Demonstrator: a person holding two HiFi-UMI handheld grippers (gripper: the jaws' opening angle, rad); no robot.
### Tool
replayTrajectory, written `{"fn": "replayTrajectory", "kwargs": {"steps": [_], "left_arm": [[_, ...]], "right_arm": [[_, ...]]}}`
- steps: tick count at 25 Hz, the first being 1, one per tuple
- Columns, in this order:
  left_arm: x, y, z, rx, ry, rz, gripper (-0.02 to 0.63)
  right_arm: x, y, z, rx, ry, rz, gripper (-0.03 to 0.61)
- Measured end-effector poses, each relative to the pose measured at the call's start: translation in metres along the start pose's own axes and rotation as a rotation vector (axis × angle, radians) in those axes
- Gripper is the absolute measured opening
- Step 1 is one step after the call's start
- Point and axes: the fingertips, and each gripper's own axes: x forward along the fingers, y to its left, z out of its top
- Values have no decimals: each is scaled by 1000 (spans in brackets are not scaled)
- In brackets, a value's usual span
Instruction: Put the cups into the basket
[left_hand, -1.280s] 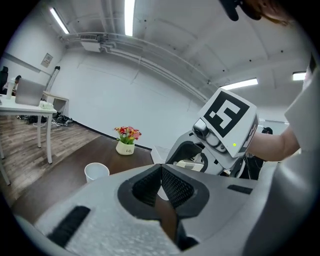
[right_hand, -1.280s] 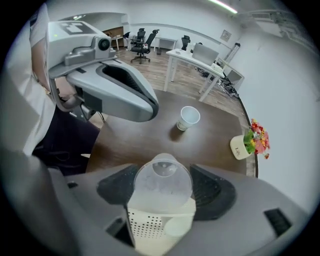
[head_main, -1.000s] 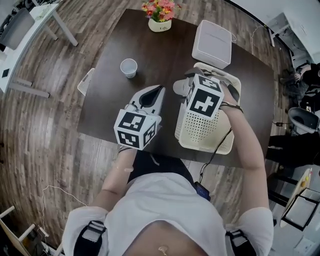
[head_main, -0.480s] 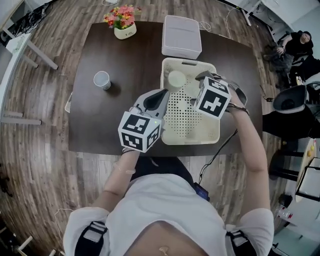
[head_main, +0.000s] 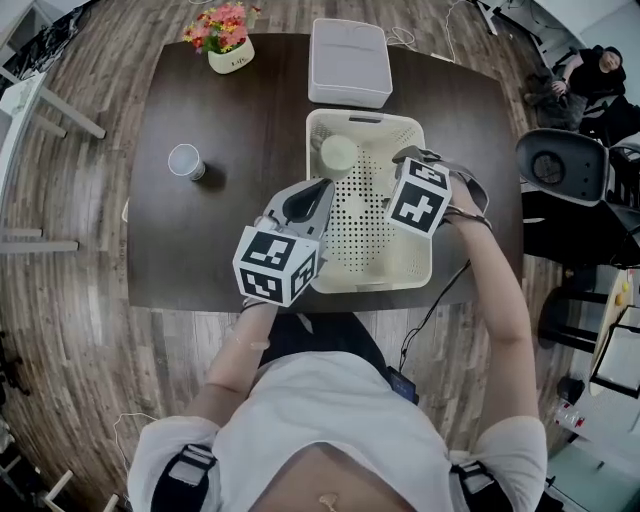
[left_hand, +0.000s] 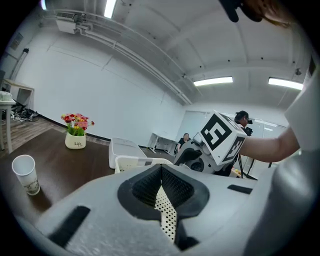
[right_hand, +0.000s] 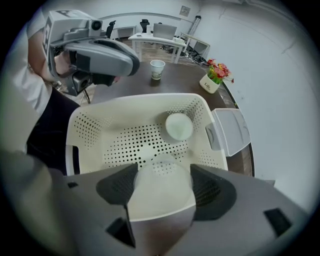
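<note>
R gripper (right_hand: 162, 179) grips cup (right_hand: 160, 197), lower centre; long axis along jaws, pointing down into basket (right_hand: 85, 122). L gripper (left_hand: 161, 175) closed, empty.

The basket (head_main: 415, 130) was cream, dotted all over with small dark holes, on a dark brown table (head_main: 230, 240) above a grey-brown wood-grain floor (head_main: 80, 300). The cup in the basket (head_main: 338, 155) was pale white; the translucent cup (right_hand: 160, 200) in the grey, black-padded right gripper (right_hand: 162, 175) looked milky. Red, pink and yellow flowers (head_main: 220, 22) stood in a white pot (head_main: 230, 62).
</note>
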Motion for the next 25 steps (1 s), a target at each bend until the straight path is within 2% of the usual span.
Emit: {"fn": "replayTrajectory", "kwargs": {"steps": [6, 12, 18, 25], "left_arm": [[-1, 31, -2, -35, -20, 93, 9], [1, 59, -6, -63, -15, 176, 11], [3, 75, -11, -89, -8, 224, 11], [2, 86, -19, -111, 2, 260, 9]], "right_arm": [[37, -9, 2, -65, 10, 58, 333], [73, -27, 0, -123, 48, 80, 333], [101, -40, -6, -236, 124, 77, 333], [120, -42, -7, -287, 153, 110, 334]]}}
